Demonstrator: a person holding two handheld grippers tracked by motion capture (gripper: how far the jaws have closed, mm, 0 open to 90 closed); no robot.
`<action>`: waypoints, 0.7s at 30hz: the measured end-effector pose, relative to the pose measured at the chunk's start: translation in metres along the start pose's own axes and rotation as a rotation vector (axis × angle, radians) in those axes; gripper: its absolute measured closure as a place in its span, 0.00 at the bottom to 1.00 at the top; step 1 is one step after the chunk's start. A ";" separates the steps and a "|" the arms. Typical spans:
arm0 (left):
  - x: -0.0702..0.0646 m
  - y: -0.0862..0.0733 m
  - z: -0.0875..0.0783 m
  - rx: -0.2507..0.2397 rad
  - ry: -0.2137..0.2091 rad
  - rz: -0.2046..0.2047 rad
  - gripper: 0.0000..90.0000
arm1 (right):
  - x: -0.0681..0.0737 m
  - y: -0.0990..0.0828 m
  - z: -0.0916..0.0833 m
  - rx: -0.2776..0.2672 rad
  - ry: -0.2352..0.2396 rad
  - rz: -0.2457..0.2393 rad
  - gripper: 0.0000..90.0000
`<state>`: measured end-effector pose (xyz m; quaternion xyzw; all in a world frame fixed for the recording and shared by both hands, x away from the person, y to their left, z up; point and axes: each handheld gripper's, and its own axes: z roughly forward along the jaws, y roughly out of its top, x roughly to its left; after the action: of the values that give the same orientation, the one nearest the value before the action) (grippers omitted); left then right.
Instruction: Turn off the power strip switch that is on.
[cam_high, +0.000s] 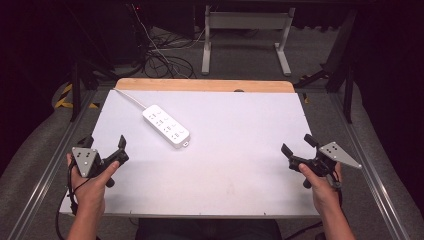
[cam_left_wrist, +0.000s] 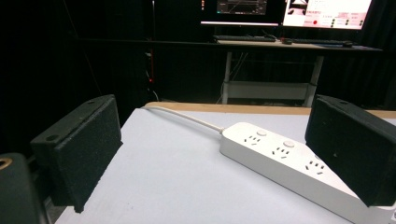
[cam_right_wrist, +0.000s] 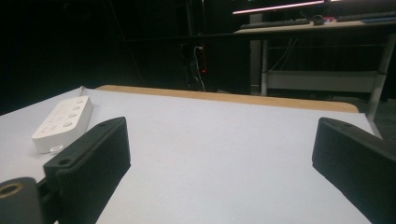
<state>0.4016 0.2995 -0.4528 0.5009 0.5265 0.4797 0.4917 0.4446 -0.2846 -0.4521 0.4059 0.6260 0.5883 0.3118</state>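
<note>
A white power strip lies diagonally on the white table top, left of centre, its white cord running to the far left corner. My left gripper hovers at the table's near left, held by a hand; its jaws stand wide apart with nothing between them. In the left gripper view the power strip lies just ahead, to the right. My right gripper is at the near right, also open and empty. The right gripper view shows the power strip far off at the left.
A wooden strip edges the far side of the table. Beyond it stand a white desk frame and loose black cables on the floor. Metal rails run along both sides of the table.
</note>
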 end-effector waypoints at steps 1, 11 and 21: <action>0.000 0.000 0.000 0.002 0.000 -0.001 0.05 | 0.000 0.000 0.001 0.005 0.005 0.001 0.05; -0.001 0.000 -0.004 -0.014 0.002 -0.001 0.06 | 0.005 0.001 0.003 0.010 0.024 -0.019 0.05; 0.001 0.001 -0.002 0.017 0.000 -0.038 0.26 | 0.004 -0.001 0.004 0.015 0.023 -0.011 0.05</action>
<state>0.4001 0.3007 -0.4517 0.4950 0.5399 0.4658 0.4965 0.4463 -0.2794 -0.4527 0.3983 0.6360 0.5865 0.3048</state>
